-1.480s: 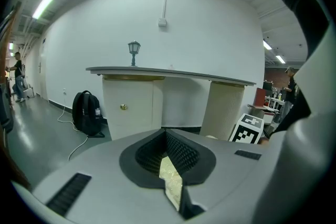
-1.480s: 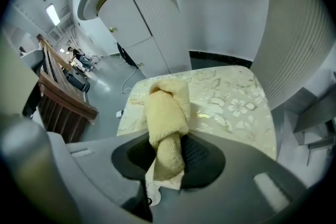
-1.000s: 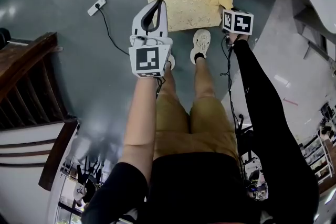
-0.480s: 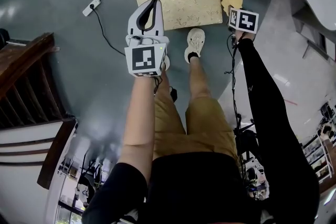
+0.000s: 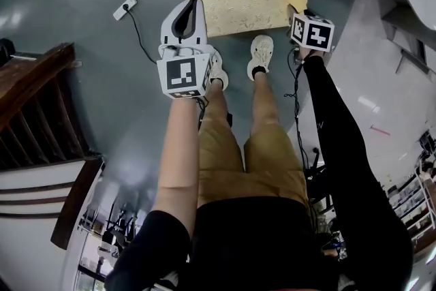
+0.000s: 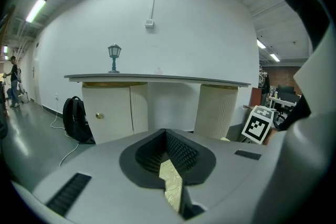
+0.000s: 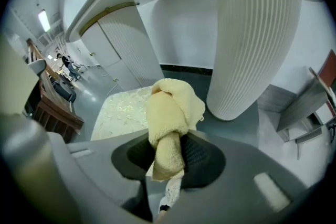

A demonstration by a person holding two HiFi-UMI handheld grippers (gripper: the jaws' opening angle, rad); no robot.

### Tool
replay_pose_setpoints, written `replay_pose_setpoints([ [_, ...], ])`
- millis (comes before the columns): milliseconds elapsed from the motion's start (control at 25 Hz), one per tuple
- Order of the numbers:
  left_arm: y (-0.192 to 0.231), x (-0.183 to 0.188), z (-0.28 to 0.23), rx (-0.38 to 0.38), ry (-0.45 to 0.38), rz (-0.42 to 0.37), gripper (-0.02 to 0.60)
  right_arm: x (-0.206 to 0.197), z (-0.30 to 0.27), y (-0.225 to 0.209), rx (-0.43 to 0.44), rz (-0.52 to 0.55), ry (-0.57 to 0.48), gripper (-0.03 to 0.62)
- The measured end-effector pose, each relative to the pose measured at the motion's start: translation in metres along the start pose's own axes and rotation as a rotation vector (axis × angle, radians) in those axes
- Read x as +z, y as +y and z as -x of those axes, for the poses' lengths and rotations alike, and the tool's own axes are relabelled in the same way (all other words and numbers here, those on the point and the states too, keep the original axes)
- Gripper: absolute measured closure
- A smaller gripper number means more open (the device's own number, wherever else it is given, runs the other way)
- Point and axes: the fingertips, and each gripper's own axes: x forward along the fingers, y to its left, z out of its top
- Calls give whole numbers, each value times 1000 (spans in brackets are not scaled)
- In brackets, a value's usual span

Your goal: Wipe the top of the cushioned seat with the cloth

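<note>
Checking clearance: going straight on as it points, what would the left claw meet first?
Likely the white cabinet ahead, below the counter; the cushioned seat lies under that line. Depth is unclear.

No word, number or brand name can be read in any view. The only printed signs are black-and-white square markers. One is on the left cube [image 5: 182, 75], which belongs to the left gripper [image 5: 195, 1]. The other is on the right cube [image 5: 312, 33], which belongs to the right gripper [image 7: 168, 162]. The right cube also shows at the right of the left gripper view [image 6: 261, 124]. Both markers carry block patterns, not letters or digits.
</note>
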Motion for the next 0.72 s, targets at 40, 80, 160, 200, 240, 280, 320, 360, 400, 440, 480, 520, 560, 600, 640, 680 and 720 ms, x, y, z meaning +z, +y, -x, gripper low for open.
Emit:
replay_pose_setpoints([
  [40, 7, 0, 5, 2, 0, -3, 574, 1, 0, 17, 24, 8, -9, 490],
  [80, 15, 0, 10, 7, 1, -7, 574, 2, -2, 36, 54, 20, -19, 490],
  [160, 30, -1, 22, 21, 2, -10, 574, 3, -6, 75, 119, 48, -34, 490],
  [200, 38, -2, 28, 28, 3, -8, 574, 3, -7, 94, 146, 62, -38, 490],
  [240, 46, -4, 34, 35, 4, -6, 574, 3, -8, 113, 170, 74, -39, 490],
  [280, 53, -6, 40, 41, 6, -4, 574, 2, -9, 133, 193, 86, -37, 490],
  [320, 61, -8, 47, 47, 7, -1, 574, 0, -10, 153, 217, 101, -33, 490],
  [360, 68, -10, 53, 54, 9, 3, 574, -3, -10, 174, 243, 118, -26, 490],
  [400, 75, -12, 59, 59, 10, 8, 574, -7, -11, 195, 272, 136, -18, 490],
  [440, 81, -14, 65, 63, 10, 12, 574, -11, -11, 216, 305, 151, -8, 490],
  [480, 86, -15, 69, 65, 10, 15, 574, -15, -11, 237, 345, 164, 4, 490],
  [520, 92, -16, 74, 66, 10, 18, 574, -20, -10, 259, 391, 177, 17, 490],
  [560, 97, -17, 78, 68, 10, 20, 574, -24, -9, 280, 440, 193, 28, 490],
  [600, 102, -19, 81, 70, 10, 23, 574, -29, -9, 300, 485, 212, 35, 490],
  [640, 106, -21, 84, 73, 10, 27, 574, -34, -10, 314, 519, 228, 42, 490],
  [680, 110, -24, 86, 74, 11, 32, 574, -39, -13, 324, 534, 237, 52, 490],
  [720, 114, -27, 87, 75, 14, 38, 574, -43, -19, 327, 529, 236, 67, 490],
])
